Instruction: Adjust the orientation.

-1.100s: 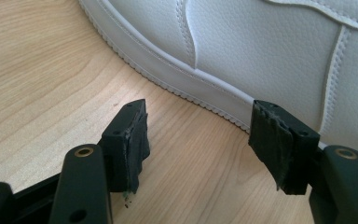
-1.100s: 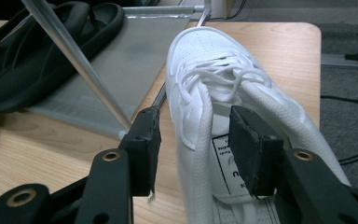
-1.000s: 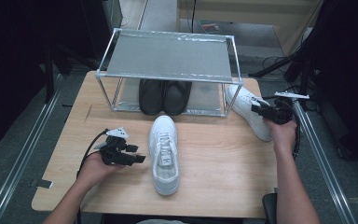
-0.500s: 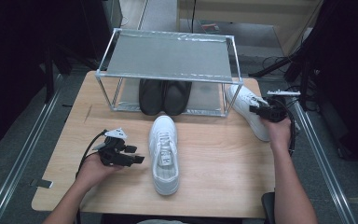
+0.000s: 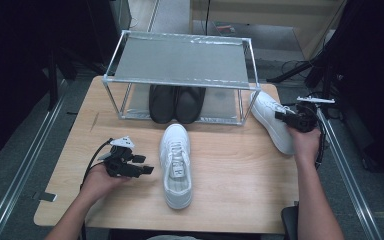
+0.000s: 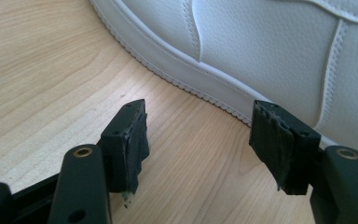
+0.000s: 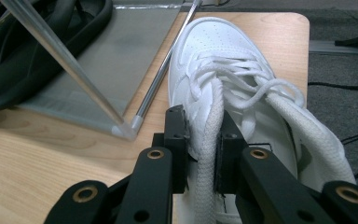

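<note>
One white sneaker (image 5: 176,165) lies mid-table, toe toward the person. My left gripper (image 5: 147,167) rests on the wood at its left side, open, with bare table between the jaws; the sneaker's sole edge (image 6: 261,46) is just beyond my left gripper (image 6: 200,135). A second white sneaker (image 5: 270,117) lies at the table's right edge beside the rack. My right gripper (image 5: 284,117) has just been closing and is now shut on the padded opening rim of this sneaker (image 7: 214,51), and in the right gripper view the rim is pinched in my right gripper (image 7: 200,140).
A metal-framed rack (image 5: 180,60) stands at the back of the wooden table (image 5: 230,165), with a pair of black shoes (image 5: 176,102) on its lower shelf. A rack corner post (image 7: 74,70) rises close to the left of the right gripper. Cables lie on the floor at right.
The right gripper's jaws have closed onto the rim of the right sneaker, and the hand shifted slightly toward it. The left hand and the middle sneaker have stayed put.
</note>
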Demonstrator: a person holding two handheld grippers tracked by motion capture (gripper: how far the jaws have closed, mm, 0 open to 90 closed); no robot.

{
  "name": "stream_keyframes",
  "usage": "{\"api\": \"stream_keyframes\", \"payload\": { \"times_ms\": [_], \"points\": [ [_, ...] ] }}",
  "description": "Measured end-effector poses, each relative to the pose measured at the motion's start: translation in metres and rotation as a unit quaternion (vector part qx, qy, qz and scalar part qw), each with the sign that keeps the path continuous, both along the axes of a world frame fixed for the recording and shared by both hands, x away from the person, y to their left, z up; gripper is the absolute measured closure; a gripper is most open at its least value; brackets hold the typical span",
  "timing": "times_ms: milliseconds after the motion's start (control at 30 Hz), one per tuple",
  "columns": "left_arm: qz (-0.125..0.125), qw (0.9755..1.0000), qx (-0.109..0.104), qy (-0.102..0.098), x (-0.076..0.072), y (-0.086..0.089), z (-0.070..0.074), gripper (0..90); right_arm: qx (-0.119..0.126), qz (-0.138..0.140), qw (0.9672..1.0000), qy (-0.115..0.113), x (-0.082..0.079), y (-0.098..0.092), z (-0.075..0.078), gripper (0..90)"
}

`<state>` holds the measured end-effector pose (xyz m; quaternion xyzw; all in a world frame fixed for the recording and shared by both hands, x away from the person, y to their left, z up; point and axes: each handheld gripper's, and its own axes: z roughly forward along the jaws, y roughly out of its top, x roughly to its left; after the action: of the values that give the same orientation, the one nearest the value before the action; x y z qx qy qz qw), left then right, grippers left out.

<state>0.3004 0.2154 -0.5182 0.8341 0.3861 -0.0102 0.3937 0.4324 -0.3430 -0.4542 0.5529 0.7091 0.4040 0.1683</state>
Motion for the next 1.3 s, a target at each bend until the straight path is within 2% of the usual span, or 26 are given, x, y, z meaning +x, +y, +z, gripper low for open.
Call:
{"api": "stream_keyframes", "payload": {
  "times_ms": [133, 333, 600, 733, 800, 833, 967, 1133, 1200, 1300],
  "points": [
    [0.004, 1.0000, -0.005, -0.001, 0.002, 0.000, -0.001, 37.1, -0.002, -0.001, 1.0000, -0.001, -0.007, -0.003, 0.002, 80.5],
    [-0.004, 1.0000, -0.004, -0.003, 0.006, -0.003, 0.001, 37.0, -0.011, -0.004, 0.9999, 0.000, -0.018, -0.005, 0.004, 80.5],
    [-0.006, 0.9999, -0.010, -0.005, 0.012, -0.003, 0.003, 36.9, -0.011, -0.010, 0.9999, -0.006, -0.040, -0.013, 0.008, 80.3],
    [-0.004, 0.9999, -0.012, -0.005, 0.016, -0.004, 0.003, 37.0, -0.015, -0.010, 0.9998, -0.007, -0.050, -0.012, 0.010, 80.2],
    [-0.007, 1.0000, -0.005, -0.005, 0.018, -0.005, 0.005, 37.0, -0.016, -0.008, 0.9998, -0.009, -0.056, -0.011, 0.011, 80.1],
    [-0.005, 0.9999, -0.010, -0.007, 0.019, -0.005, 0.005, 36.9, -0.017, -0.007, 0.9998, -0.011, -0.058, -0.010, 0.011, 79.9],
    [-0.006, 0.9999, -0.008, -0.007, 0.024, -0.006, 0.006, 37.0, -0.018, -0.004, 0.9998, -0.011, -0.070, -0.008, 0.014, 79.6],
    [-0.002, 0.9997, -0.021, -0.014, 0.028, -0.007, 0.006, 37.2, -0.024, 0.003, 0.9996, -0.012, -0.087, -0.004, 0.015, 79.6],
    [-0.007, 0.9999, -0.012, -0.005, 0.031, -0.009, 0.007, 37.1, -0.026, 0.007, 0.9996, -0.013, -0.095, -0.002, 0.016, 79.3],
    [-0.008, 0.9998, -0.015, -0.010, 0.034, -0.008, 0.009, 37.0, -0.028, 0.014, 0.9994, -0.016, -0.110, 0.002, 0.016, 78.8]
  ]
}}
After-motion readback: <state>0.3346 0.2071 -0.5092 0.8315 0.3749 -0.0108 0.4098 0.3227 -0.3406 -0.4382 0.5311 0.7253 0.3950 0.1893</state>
